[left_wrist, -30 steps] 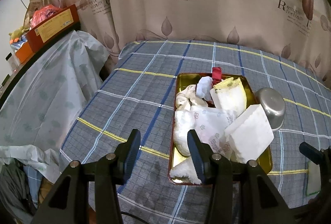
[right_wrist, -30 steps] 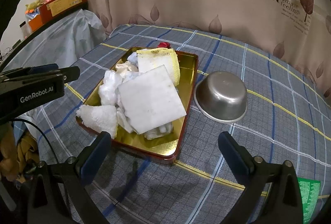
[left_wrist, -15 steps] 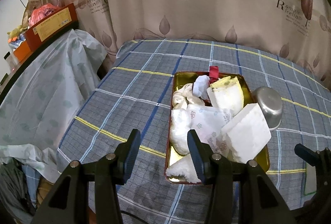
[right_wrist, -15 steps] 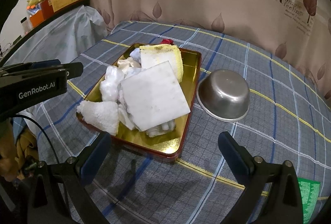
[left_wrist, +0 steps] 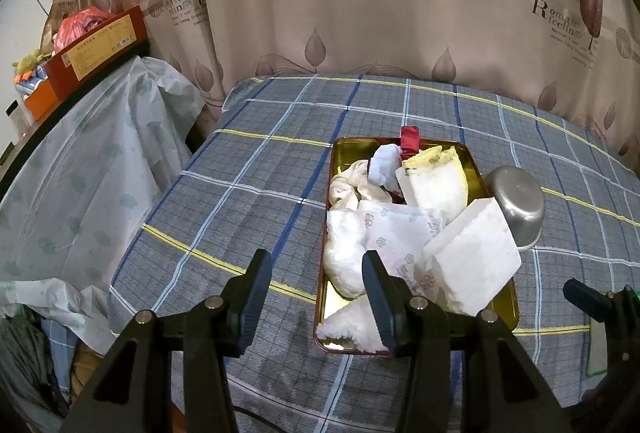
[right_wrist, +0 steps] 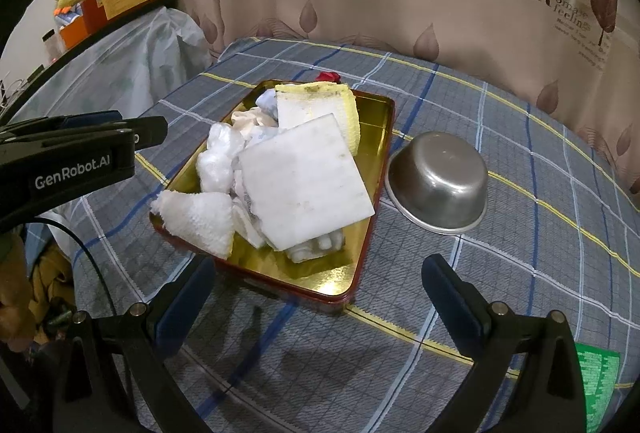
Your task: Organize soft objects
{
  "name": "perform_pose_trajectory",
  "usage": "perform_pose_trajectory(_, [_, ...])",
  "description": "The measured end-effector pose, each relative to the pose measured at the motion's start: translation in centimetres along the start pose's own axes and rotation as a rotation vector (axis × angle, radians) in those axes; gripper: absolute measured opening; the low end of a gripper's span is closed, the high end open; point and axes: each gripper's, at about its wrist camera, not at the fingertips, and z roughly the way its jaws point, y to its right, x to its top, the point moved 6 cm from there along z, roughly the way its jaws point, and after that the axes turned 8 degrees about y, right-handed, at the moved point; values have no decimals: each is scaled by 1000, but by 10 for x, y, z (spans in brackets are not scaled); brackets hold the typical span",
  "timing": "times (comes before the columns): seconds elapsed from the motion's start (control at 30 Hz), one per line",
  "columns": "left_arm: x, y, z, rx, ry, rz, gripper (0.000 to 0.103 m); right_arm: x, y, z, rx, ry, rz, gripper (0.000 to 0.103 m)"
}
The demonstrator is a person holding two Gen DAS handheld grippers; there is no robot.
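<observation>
While my left gripper [left_wrist: 316, 275] and right gripper [right_wrist: 316, 281] hang released at lower frame, the gold tray [right_wrist: 320, 275] of cloths sits centre, an upturned steel bowl [right_wrist: 438, 183] beside it.

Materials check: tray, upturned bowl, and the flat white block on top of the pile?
Tray: looks like metal tin, glossy gold inside with mirror glints, dark red outside. Bowl: brushed steel or aluminium, dull grey sheen, rolled rim. White block: probably foam or sponge, matte, thick crumbly edges, faint stains; uncertain.
</observation>
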Motion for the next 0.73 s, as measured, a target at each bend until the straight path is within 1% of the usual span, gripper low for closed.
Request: perform_pose_trajectory(0.73, [0, 0, 1, 1, 5, 2, 48, -3, -2, 2, 10, -5, -7, 102])
